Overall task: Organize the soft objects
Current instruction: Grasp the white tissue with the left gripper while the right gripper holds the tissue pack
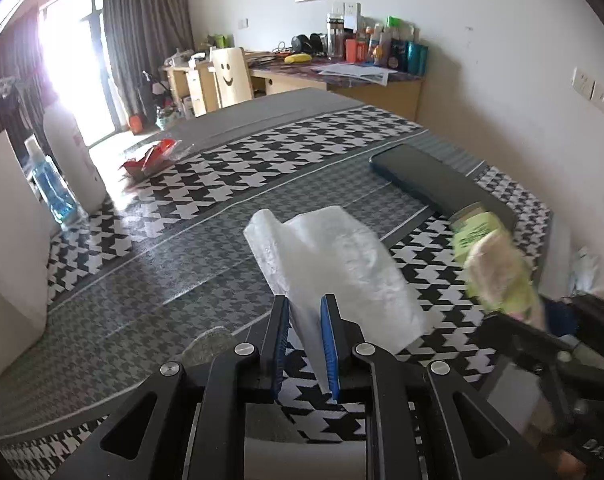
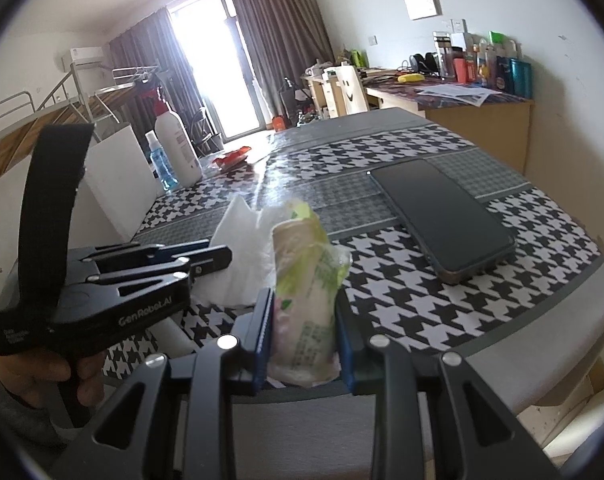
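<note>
The left gripper [image 1: 305, 344] had its blue pads nearly together on one edge of a white tissue [image 1: 337, 264], while the right gripper [image 2: 302, 340] clamped a green tissue pack [image 2: 302, 300] upright above the near edge of the houndstooth table [image 2: 421, 312]. With so thin a hold, the sheet could tear or slip free if the two pulled apart unevenly. Both tools sloped down towards the table, the left one just left of the pack, with a phone [image 2: 441, 216] lying further right.
</note>
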The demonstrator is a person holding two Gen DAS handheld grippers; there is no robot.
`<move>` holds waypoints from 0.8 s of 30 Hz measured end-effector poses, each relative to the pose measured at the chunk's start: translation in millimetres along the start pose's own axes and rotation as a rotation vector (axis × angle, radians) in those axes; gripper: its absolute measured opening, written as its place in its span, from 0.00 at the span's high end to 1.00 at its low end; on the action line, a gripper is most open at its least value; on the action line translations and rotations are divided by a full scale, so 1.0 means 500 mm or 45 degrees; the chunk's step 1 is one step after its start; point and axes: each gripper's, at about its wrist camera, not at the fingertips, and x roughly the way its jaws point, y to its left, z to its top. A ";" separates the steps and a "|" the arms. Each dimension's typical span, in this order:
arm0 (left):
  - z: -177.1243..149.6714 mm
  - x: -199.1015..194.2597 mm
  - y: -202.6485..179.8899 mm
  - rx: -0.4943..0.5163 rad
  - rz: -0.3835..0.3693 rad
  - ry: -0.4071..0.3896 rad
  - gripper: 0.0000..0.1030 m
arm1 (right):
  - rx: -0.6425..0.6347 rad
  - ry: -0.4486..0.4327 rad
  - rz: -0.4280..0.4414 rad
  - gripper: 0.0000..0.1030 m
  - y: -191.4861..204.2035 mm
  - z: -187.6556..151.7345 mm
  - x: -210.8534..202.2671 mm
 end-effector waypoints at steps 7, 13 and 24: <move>-0.001 0.012 -0.028 0.069 0.006 0.008 0.49 | 0.013 -0.013 -0.013 0.67 -0.006 -0.004 -0.010; 0.003 0.026 -0.036 0.073 -0.030 0.047 0.50 | 0.009 -0.016 -0.009 0.67 -0.002 -0.004 -0.011; 0.009 0.030 -0.039 0.065 -0.127 0.047 0.95 | 0.014 -0.024 -0.014 0.67 -0.004 -0.002 -0.015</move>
